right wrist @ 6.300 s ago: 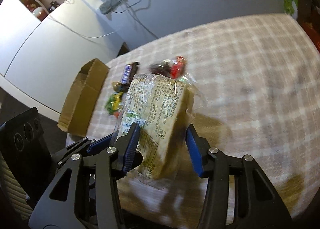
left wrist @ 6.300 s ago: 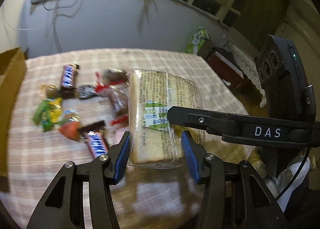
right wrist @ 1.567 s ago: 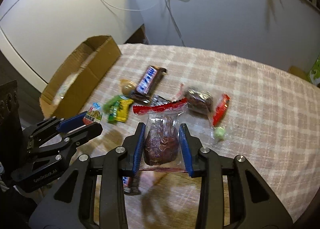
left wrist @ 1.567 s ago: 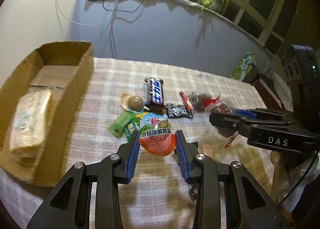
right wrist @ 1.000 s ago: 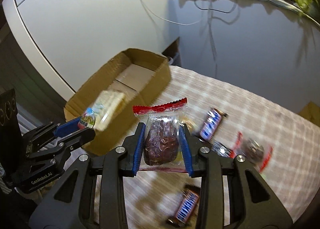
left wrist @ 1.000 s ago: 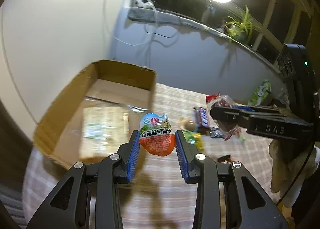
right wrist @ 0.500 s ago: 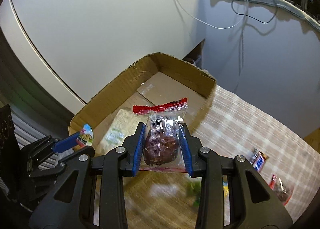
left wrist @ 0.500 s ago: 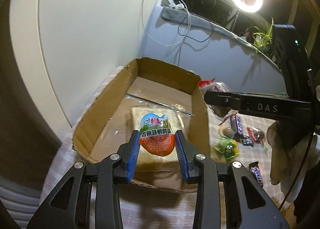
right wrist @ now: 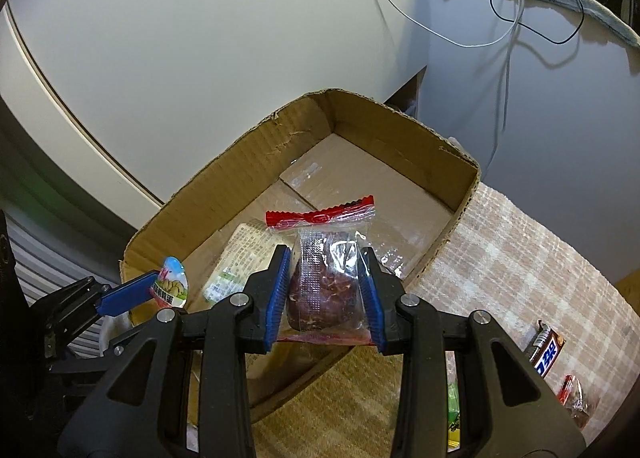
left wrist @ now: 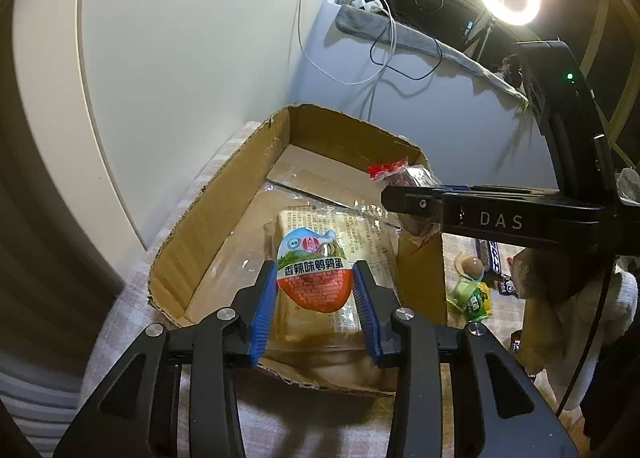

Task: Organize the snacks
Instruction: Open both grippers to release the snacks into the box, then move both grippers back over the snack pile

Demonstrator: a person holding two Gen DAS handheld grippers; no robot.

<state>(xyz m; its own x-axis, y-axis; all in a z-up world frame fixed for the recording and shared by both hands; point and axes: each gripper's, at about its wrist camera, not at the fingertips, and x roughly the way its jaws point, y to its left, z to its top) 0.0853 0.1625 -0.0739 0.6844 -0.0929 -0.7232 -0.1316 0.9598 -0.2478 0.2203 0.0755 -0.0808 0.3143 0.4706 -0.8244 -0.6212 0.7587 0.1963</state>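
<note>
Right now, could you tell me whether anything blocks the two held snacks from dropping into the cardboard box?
Nothing visible does. The orange egg-shaped packet hangs over the wrapped bread loaf lying in the brown cardboard box; the clear red-topped meat pouch hangs over bare floor.

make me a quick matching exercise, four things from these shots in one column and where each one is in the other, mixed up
Things
1. egg-shaped orange-and-blue snack packet
2. clear packet of dark red meat with a red top strip
3. clear-wrapped loaf of sliced bread
4. small green snack packet

Places
A. lying on the floor of the brown cardboard box
B. held in the right hand-held gripper
C. on the checked tablecloth outside the box
D. held in the left hand-held gripper

Pairs: 1-D, 2-B, 3-A, 4-C
</note>
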